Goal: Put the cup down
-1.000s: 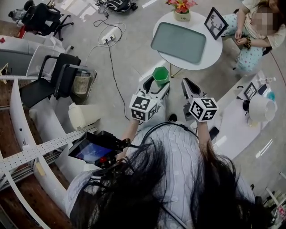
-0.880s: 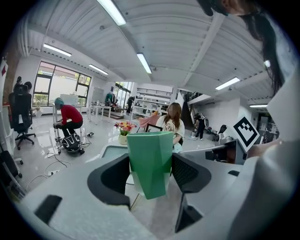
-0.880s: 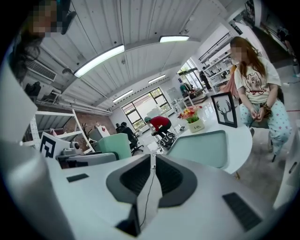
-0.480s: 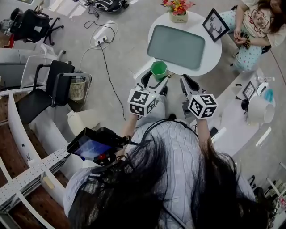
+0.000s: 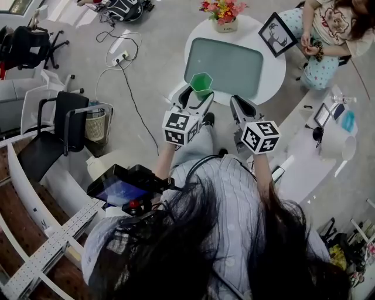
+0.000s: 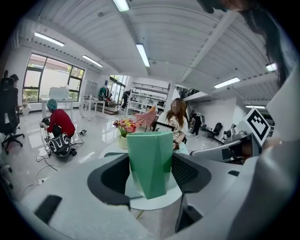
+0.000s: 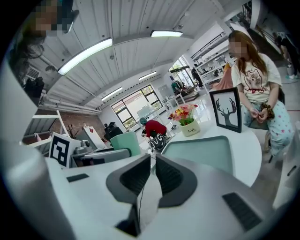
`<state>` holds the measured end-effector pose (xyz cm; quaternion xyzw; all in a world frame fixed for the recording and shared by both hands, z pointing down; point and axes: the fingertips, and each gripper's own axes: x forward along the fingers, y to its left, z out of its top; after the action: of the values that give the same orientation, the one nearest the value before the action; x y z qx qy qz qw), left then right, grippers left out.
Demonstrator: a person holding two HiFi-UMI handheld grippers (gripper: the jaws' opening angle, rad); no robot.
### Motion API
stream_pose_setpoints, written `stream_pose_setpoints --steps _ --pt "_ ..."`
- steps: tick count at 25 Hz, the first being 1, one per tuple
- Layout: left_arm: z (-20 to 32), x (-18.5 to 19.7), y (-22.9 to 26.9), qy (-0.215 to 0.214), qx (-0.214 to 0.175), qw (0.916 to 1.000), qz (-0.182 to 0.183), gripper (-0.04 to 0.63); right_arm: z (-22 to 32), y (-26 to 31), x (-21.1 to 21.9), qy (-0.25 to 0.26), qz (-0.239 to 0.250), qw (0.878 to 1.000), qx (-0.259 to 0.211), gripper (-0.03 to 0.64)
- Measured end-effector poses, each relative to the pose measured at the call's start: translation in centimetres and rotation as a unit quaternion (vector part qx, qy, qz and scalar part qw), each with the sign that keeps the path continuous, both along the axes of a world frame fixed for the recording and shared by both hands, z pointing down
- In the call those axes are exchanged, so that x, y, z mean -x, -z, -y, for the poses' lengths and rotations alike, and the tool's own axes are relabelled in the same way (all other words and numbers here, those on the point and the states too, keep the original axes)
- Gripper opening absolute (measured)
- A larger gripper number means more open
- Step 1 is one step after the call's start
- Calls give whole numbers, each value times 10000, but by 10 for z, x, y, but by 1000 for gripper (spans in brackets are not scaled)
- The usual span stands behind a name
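The left claw (image 6: 150, 172) is closed on the cup (image 6: 150, 164), its two dark pads pressing the green, faceted sides at 3 and 9 o'clock. The cup stands upright, mouth at 12 o'clock, and its base hangs free with nothing touching it. The right claw (image 7: 153, 161) is at 3 o'clock of the left one. Its jaws are drawn together to a thin slit and hold nothing.

In the head view the cup (image 5: 201, 84) sits at 12 o'clock of the left claw (image 5: 201, 95), just over the near rim of the round white worktop (image 5: 275, 73), at about its 8 o'clock. The right claw (image 5: 239, 104) points at the same rim, beside the cup but apart from it.

On the worktop lies a grey-green tray (image 5: 231, 58) that fills the middle. Farther off, flowers (image 5: 218, 10) stand at the worktop's 11 o'clock and a picture frame (image 5: 274, 34) at its 2 o'clock. Beyond the frame a person (image 5: 328, 29) sits, well apart from the claws.

The step in hand looks like the carry to the worktop; the set-down is not yet done. The next move probably calls for bringing the cup on toward 12 o'clock, over the tray or bare worktop. It would then be lowered level until the base rests flat, and only then would the left jaws part. Letting go too near the rim could tip the cup off.
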<state>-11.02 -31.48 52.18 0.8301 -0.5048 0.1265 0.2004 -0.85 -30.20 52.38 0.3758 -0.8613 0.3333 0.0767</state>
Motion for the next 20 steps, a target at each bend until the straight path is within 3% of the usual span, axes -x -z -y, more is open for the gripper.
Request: stream_pose_setpoints --steps 12,20 --pt "74 9 -33 -210 125 9996 135 291 49 -20 17 -39 -28 9998 212 51" --pt "118 -7 -61 -444 181 9988 118 291 72 -40 21 -167 -35 9991 399 51"
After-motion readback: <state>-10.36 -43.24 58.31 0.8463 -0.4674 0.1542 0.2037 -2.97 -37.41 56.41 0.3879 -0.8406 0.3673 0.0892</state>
